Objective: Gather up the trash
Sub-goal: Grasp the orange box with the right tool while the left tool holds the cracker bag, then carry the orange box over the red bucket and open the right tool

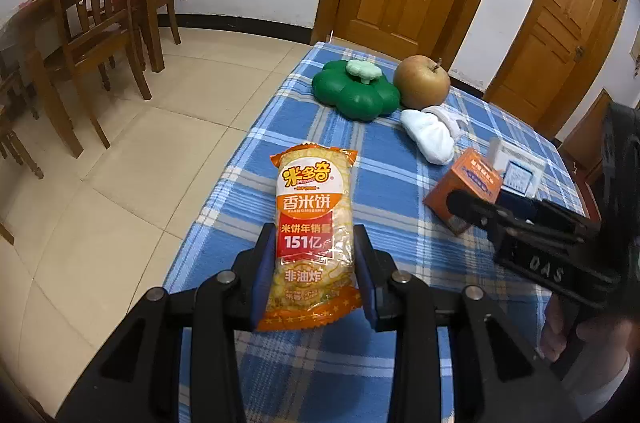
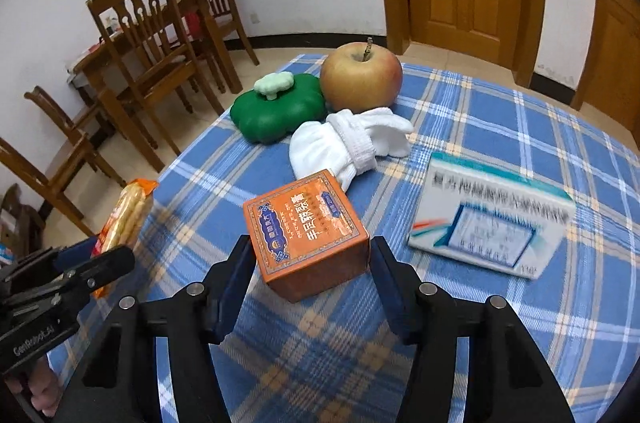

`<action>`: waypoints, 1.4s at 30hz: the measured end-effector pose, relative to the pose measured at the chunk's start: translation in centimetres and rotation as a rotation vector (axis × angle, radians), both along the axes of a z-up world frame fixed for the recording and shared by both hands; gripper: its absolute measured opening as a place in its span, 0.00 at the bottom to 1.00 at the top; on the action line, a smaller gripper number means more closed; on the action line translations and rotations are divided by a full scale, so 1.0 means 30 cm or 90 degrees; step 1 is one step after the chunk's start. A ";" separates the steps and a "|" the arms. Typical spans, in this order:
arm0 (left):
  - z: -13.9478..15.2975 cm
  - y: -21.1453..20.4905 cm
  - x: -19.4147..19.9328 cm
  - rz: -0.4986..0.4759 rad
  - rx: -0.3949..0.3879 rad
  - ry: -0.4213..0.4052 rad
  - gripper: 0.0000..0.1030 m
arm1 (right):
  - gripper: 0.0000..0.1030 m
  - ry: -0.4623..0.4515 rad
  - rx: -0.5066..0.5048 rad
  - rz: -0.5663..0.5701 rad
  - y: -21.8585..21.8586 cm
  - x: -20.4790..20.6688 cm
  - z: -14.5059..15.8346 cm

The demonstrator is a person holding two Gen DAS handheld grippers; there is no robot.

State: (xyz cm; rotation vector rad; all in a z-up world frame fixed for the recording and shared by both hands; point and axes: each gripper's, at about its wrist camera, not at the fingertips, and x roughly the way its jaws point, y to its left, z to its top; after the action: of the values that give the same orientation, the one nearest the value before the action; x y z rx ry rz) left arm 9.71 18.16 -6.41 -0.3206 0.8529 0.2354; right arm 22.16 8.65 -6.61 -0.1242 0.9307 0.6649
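The left claw [image 1: 314, 263] is squeezed on a snack pack [image 1: 314, 239], with one blue pad on each long side of it. The pack is orange and yellow, and it sits at the near left edge of the desk [image 1: 384, 207], which has a blue checked cloth. The big number "151" shows on its red band. The right claw [image 2: 312, 259] is wide, and an orange box [image 2: 306, 233] sits between its two fingers on the cloth. I cannot tell if the pads touch the box. The orange box has blue and white writing on top, too small to read. Just right of the orange box lies a white and teal box [image 2: 490, 215], and its writing is blurry. Behind the orange box is a pair of white socks [image 2: 348, 143], almost touching it. Behind the socks sit a green flower-shaped case [image 2: 276, 113] and an apple [image 2: 360, 77], side by side. Left of the desk stand wooden chairs [image 1: 92, 23] on the tile floor.
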 end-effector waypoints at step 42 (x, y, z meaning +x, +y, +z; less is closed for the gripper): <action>0.141 -0.592 0.011 -0.261 -0.025 -0.026 0.36 | 0.57 -0.035 0.057 -0.380 -0.857 -0.404 0.211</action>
State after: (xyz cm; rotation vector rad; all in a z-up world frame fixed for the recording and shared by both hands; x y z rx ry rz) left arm 10.05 0.40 -2.18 -0.1795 0.8649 -0.1691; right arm 10.04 -17.06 -0.29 0.2101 0.8269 0.1464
